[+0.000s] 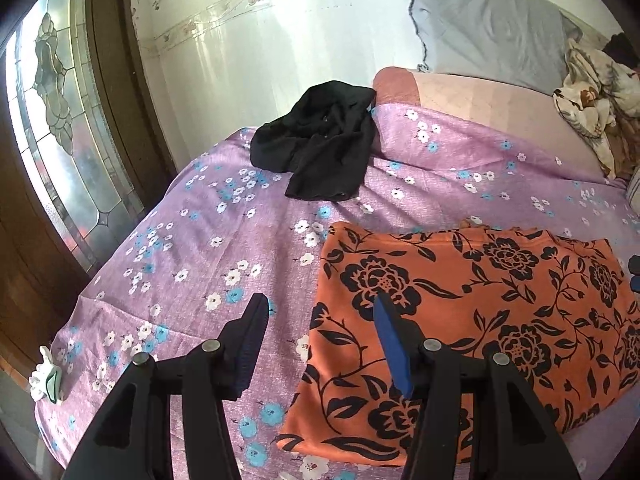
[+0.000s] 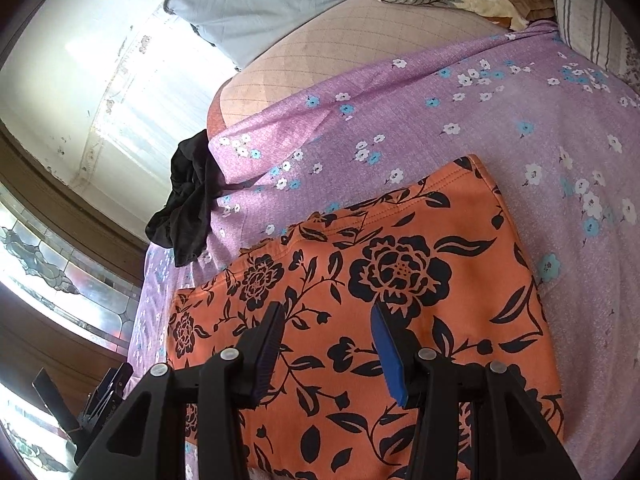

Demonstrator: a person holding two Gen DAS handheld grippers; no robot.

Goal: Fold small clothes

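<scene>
An orange garment with black flowers lies flat and folded on the purple flowered bedsheet; it also fills the right wrist view. My left gripper is open and empty above the garment's left edge. My right gripper is open and empty above the garment's middle. A crumpled black garment lies farther back on the bed, at the left in the right wrist view.
A grey pillow leans on the white wall at the head of the bed. A patterned blanket is bunched at the far right. A stained-glass door stands left of the bed. A small white object sits at the sheet's near left corner.
</scene>
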